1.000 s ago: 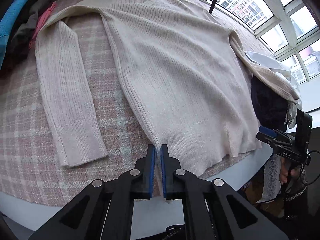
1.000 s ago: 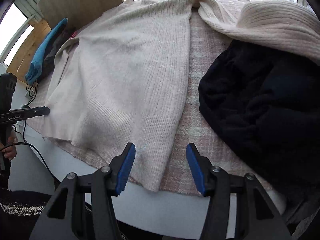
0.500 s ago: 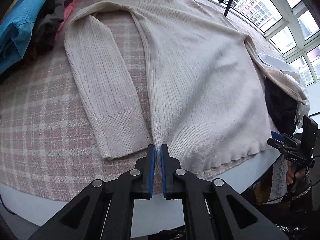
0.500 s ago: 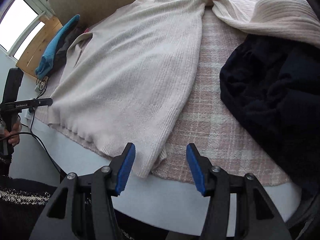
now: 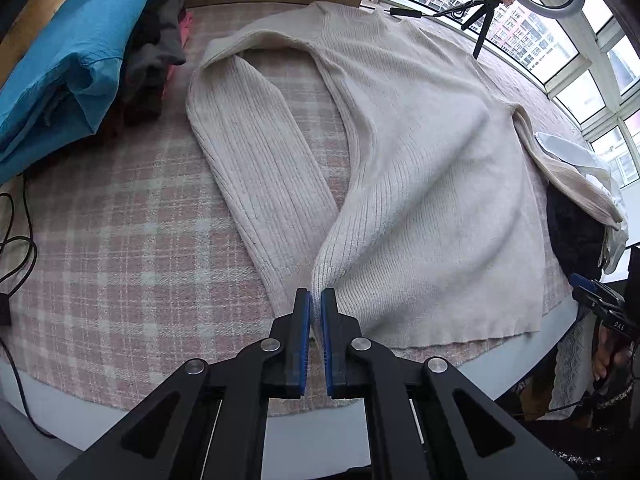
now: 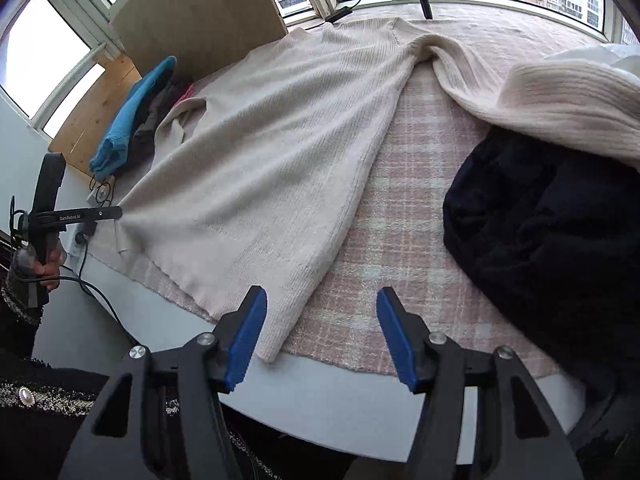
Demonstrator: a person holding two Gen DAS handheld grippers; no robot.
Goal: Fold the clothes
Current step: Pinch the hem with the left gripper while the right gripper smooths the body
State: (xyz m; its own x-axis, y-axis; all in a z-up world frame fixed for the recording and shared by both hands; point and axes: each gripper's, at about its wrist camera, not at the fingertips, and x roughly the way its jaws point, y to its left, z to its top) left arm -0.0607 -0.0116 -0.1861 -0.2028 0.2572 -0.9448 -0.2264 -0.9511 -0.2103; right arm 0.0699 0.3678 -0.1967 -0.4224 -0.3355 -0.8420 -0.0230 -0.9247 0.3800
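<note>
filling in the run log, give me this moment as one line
task: fold clothes | left gripper: shut on cream sweater hem corner | right gripper: open, jaws just opening, over other hem corner | surface: pink plaid cloth

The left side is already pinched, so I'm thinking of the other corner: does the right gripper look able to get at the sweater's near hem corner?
Probably yes. The right gripper is open, and the sweater hem corner lies by its left finger with nothing covering it.

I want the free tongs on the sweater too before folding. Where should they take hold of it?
The sweater's near hem corner, which lies flat by the table edge, just ahead of the right tongs. Come in from the table edge, one pad under the hem. The left tongs already pinch the other corner.
</note>
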